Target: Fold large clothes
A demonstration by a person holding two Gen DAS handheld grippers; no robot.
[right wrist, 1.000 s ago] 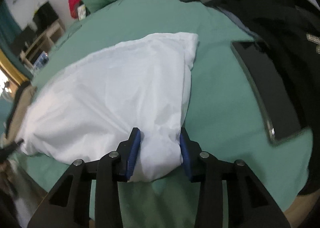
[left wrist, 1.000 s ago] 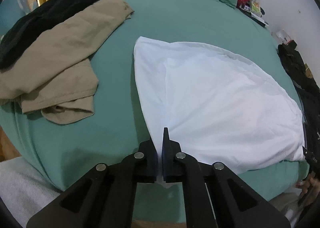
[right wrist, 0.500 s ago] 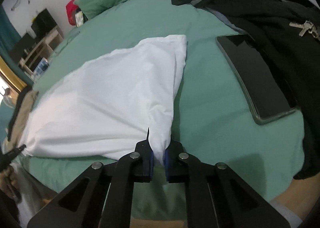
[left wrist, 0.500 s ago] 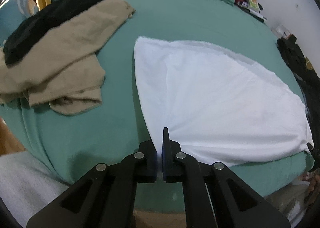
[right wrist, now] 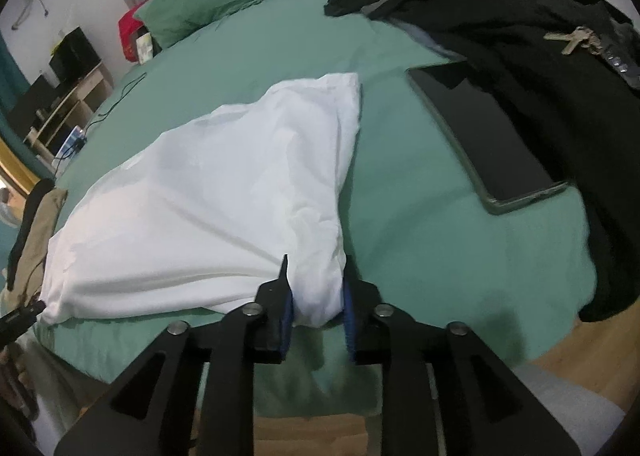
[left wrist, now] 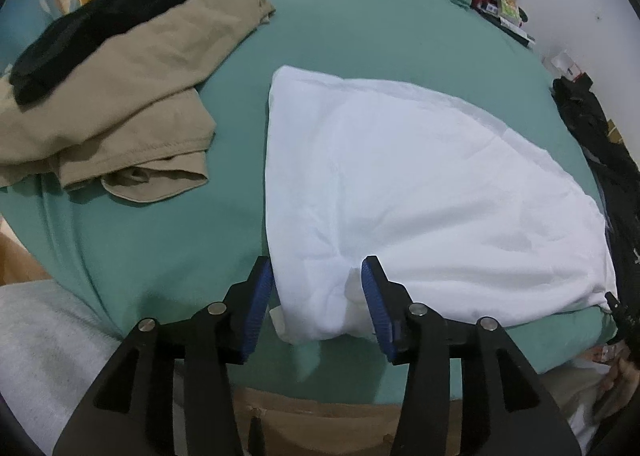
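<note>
fabric of the white garment (left wrist: 420, 184) sits between the spread left tool (left wrist: 318, 288) and narrower-gaped right tool (right wrist: 316, 300); no readable writing.

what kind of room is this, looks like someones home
Most likely a bedroom in a home. The white garment lies on a bed with a green sheet, a matching green pillow sits at its far end, and more clothes are heaped nearby, such as the beige garment.

Garment (left wrist: 420, 184) on bed (left wrist: 380, 28) (phone (right wrist: 480, 132) right).
</note>
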